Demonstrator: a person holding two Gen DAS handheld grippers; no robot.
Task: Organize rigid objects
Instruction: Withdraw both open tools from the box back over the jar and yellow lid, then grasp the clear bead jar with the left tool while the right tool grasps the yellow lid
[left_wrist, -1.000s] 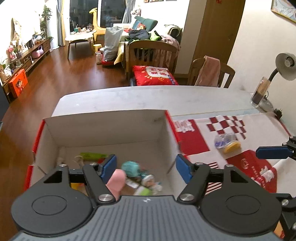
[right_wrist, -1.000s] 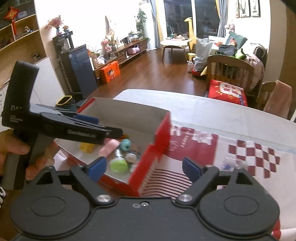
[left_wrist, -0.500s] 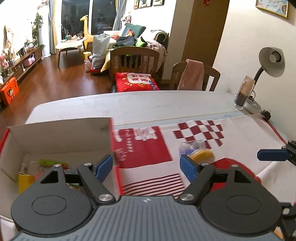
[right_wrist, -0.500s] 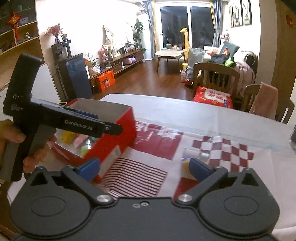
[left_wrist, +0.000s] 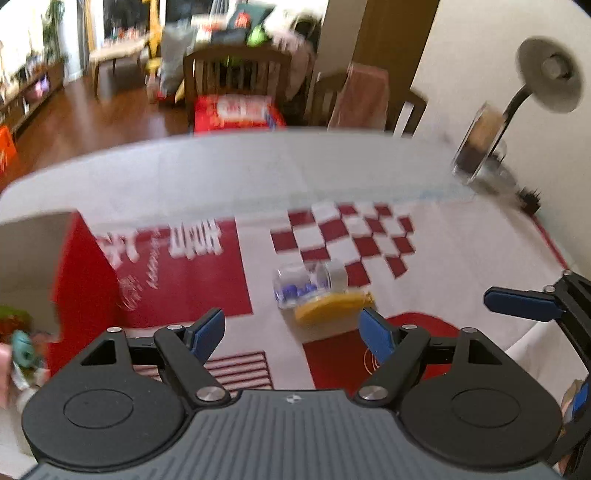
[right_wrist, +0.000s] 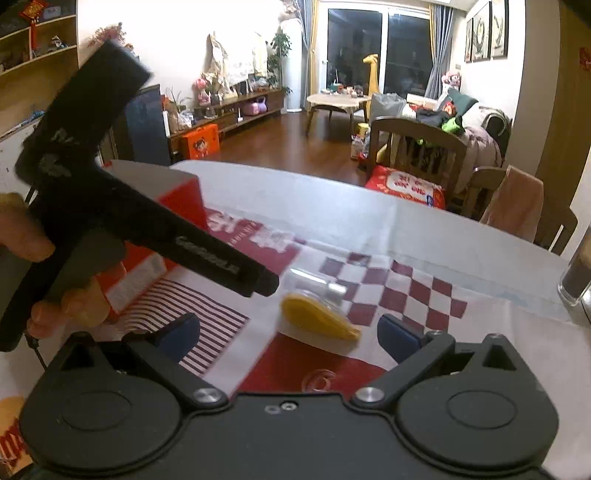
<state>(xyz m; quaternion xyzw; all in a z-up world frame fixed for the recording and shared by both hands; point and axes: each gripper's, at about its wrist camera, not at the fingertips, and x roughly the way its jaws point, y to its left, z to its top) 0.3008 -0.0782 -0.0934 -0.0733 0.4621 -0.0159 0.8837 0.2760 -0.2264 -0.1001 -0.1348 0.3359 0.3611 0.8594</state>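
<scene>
A clear small jar (left_wrist: 306, 282) with blue bits inside lies on its side on the red-and-white cloth (left_wrist: 207, 273). A yellow rounded object (left_wrist: 332, 308) rests against it. My left gripper (left_wrist: 291, 332) hovers open just short of the pair, with nothing between its pads. My right gripper (right_wrist: 290, 334) is open and wide, and the yellow object (right_wrist: 317, 319) and the jar (right_wrist: 317, 282) lie just ahead of its gap. The left gripper (right_wrist: 264, 284), held in a hand, reaches in from the left. A red cardboard box (left_wrist: 85, 273) holding small toys stands at the left.
A glass cup (left_wrist: 476, 147) and a desk lamp (left_wrist: 550, 74) stand at the table's far right. The right gripper's blue finger (left_wrist: 521, 304) juts in from the right. Wooden chairs (right_wrist: 417, 155) stand beyond the far table edge (right_wrist: 332, 195).
Both grippers have swung right, away from the box and down toward the jar and the yellow object. Both pairs of jaws stand wider than a second ago.
</scene>
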